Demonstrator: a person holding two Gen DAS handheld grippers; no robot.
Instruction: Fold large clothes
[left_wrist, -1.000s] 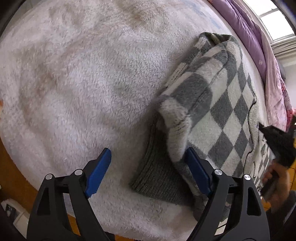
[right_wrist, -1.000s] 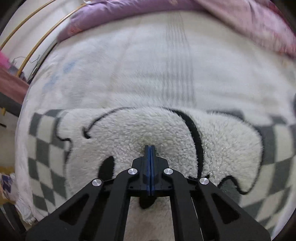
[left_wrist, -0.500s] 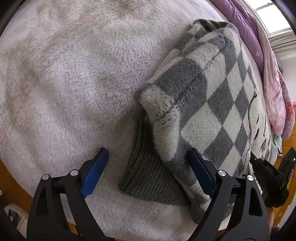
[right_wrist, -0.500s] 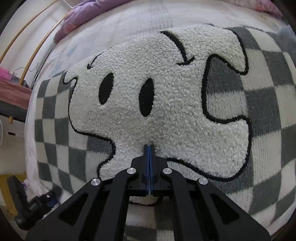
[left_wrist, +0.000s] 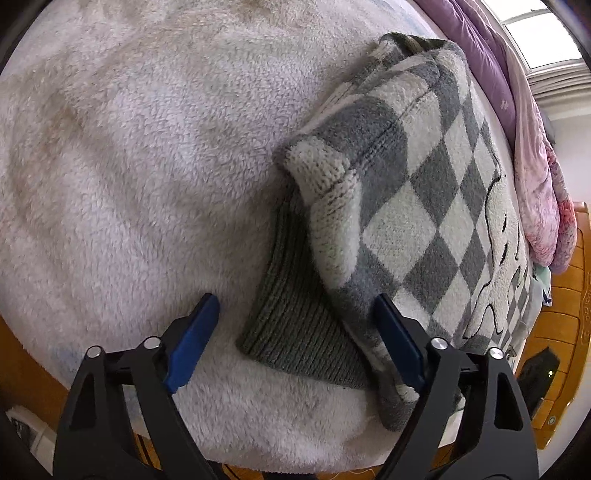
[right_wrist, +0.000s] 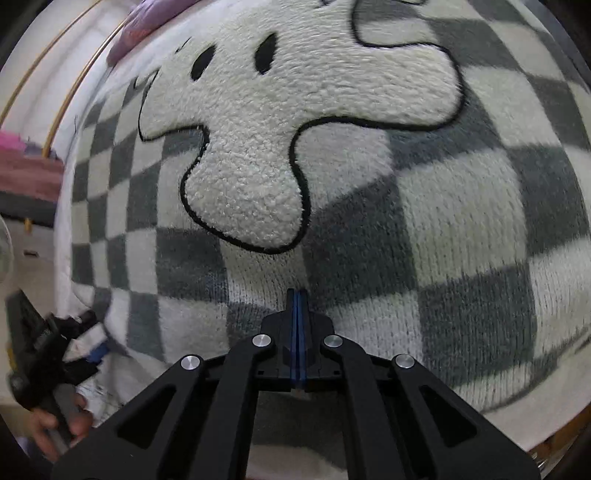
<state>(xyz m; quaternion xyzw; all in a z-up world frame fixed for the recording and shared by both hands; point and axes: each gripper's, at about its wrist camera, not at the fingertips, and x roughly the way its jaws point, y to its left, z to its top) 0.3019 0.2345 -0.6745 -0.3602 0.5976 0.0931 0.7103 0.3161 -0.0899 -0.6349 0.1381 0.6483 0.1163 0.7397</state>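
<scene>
A grey-and-white checkered sweater (left_wrist: 424, 177) lies on a fluffy white blanket (left_wrist: 129, 147). Its folded sleeve ends in a grey ribbed cuff (left_wrist: 295, 325). My left gripper (left_wrist: 295, 332) is open, its blue pads either side of the cuff, the right pad against the sleeve. In the right wrist view the sweater (right_wrist: 461, 221) fills the frame, with a white fleecy cartoon patch (right_wrist: 295, 129). My right gripper (right_wrist: 297, 295) is shut with no fabric visible between its pads, just above the knit. The left gripper (right_wrist: 55, 350) shows at the lower left, held by a hand.
Purple and pink bedding (left_wrist: 524, 129) lies along the far side of the bed. A wooden bed frame (left_wrist: 565, 314) shows at the right. The blanket's near edge (left_wrist: 221, 435) runs just beyond my left gripper.
My right gripper has pulled back across the sweater front, from the patch's top to below it. My left gripper has moved closer to the cuff.
</scene>
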